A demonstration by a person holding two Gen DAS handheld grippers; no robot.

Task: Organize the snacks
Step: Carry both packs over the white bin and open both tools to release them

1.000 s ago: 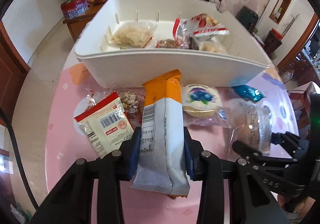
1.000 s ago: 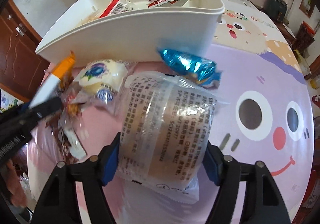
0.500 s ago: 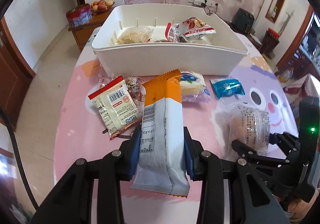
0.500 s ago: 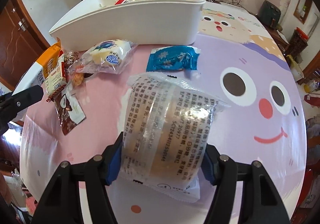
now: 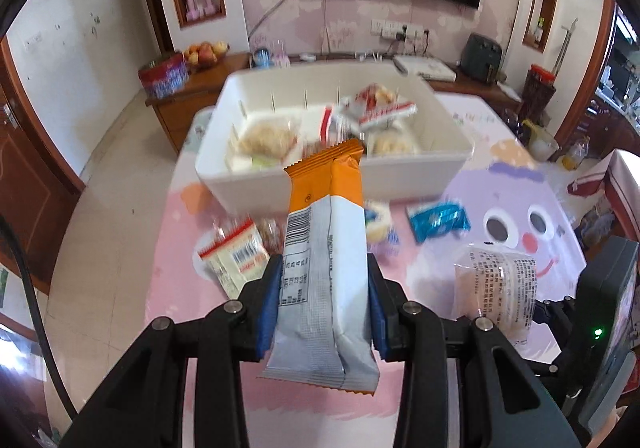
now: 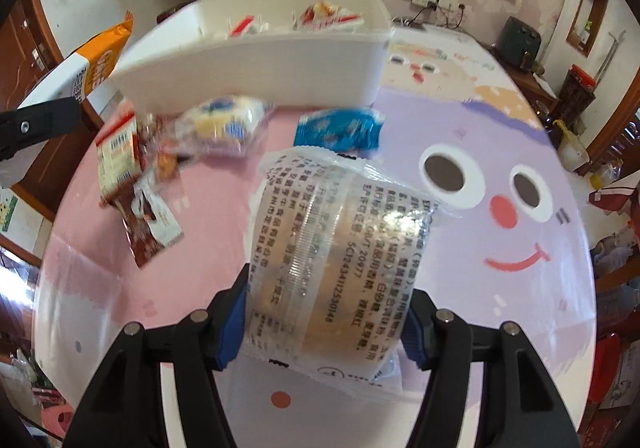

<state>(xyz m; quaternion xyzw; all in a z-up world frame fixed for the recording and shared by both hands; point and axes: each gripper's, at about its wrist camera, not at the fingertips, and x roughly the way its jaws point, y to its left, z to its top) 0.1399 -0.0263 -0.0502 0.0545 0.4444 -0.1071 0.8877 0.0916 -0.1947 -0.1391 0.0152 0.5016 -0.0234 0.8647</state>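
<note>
Left wrist view: the left tongs [image 5: 324, 312] clamp a long orange-and-white foil snack bar [image 5: 326, 268] by its lower half, its orange end rising in front of the white plastic storage bin [image 5: 420, 172]. That bin stands on the pink-and-lilac cartoon-face worktop [image 5: 520, 208] and already contains several snack packets, blurred here. Between the bar and the bin, loose snacks lie on the worktop: a red-edged white sachet [image 5: 236, 256] to the left, a round blue-labelled pastry [image 5: 378, 224] partly hidden behind the bar, and a crinkled blue foil packet [image 5: 438, 220] to the right.

Right wrist view: the right tongs [image 6: 324, 322] grip a clear-wrapped round cake with black print [image 6: 336, 260], their jaws closing on its sides. Ahead of it the blue foil packet [image 6: 338, 128] lies near the bin's [image 6: 260, 72] front wall, with the blurred pastry [image 6: 224, 124] beside it. Further left sit the red-edged sachet [image 6: 118, 152] and a brown-and-white wrapper [image 6: 150, 224]. The snack bar [image 6: 96, 64] shows at the left edge.
</note>
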